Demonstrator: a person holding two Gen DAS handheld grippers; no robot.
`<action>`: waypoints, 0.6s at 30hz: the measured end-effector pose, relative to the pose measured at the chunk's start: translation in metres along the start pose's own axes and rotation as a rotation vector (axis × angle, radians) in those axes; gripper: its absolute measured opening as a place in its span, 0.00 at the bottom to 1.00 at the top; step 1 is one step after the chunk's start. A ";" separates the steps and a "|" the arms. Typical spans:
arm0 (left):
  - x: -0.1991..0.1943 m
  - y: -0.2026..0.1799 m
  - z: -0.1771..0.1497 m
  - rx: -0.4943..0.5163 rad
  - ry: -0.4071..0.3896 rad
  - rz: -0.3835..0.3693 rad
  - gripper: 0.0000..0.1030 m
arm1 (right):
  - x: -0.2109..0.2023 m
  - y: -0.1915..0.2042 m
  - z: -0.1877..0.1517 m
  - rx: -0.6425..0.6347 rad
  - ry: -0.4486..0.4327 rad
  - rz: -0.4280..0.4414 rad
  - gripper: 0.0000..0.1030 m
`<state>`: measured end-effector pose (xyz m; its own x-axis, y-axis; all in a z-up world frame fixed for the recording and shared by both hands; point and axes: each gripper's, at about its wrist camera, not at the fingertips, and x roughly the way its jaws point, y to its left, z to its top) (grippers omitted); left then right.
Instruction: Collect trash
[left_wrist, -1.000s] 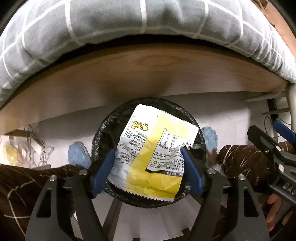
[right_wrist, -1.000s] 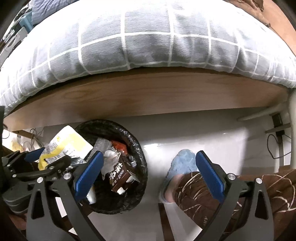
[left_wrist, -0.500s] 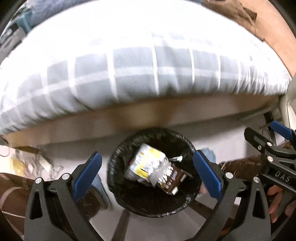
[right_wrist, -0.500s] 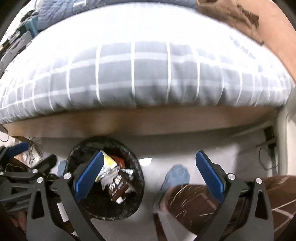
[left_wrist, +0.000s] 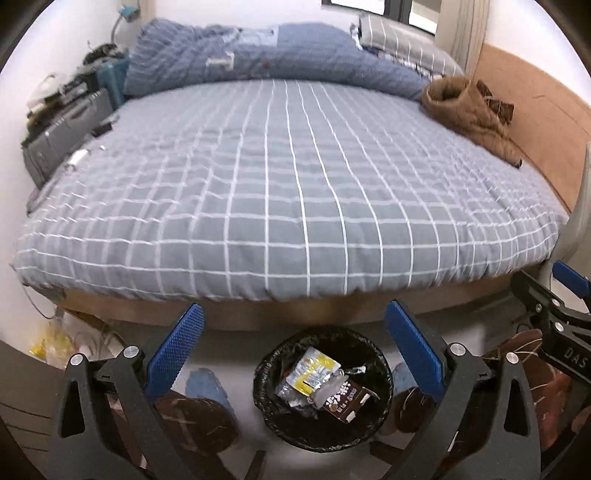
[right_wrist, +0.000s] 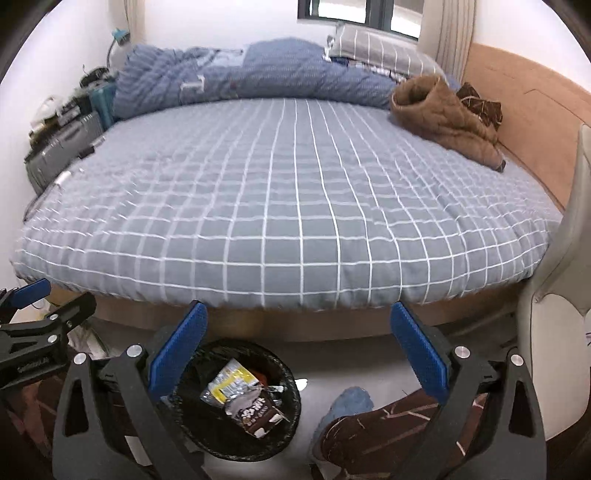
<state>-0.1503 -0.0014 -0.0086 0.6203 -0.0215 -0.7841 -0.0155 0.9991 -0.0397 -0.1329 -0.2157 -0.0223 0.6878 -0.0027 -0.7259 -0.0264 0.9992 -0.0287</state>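
Our left gripper (left_wrist: 293, 338) and right gripper (right_wrist: 299, 336) gape empty above the trash bin (left_wrist: 322, 439); the yellow wrapper (left_wrist: 308, 373) lies inside, so next we look for more trash.

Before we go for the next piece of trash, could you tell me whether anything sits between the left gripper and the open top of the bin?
Nothing visible does. The left gripper hangs open and empty above the trash bin, whose mouth is uncovered, with the yellow wrapper and brown carton already inside.
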 end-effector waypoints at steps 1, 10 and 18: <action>-0.006 0.000 0.000 -0.008 -0.009 0.005 0.94 | -0.009 0.002 0.001 -0.003 -0.009 0.009 0.93; -0.053 0.007 -0.013 -0.036 -0.054 -0.002 0.94 | -0.055 0.002 -0.014 -0.002 -0.050 0.019 0.93; -0.060 0.008 -0.020 -0.027 -0.061 0.026 0.94 | -0.056 0.003 -0.021 -0.004 -0.041 0.040 0.93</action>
<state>-0.2030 0.0075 0.0260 0.6660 0.0077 -0.7459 -0.0534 0.9979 -0.0373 -0.1863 -0.2129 0.0041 0.7153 0.0388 -0.6977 -0.0574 0.9983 -0.0033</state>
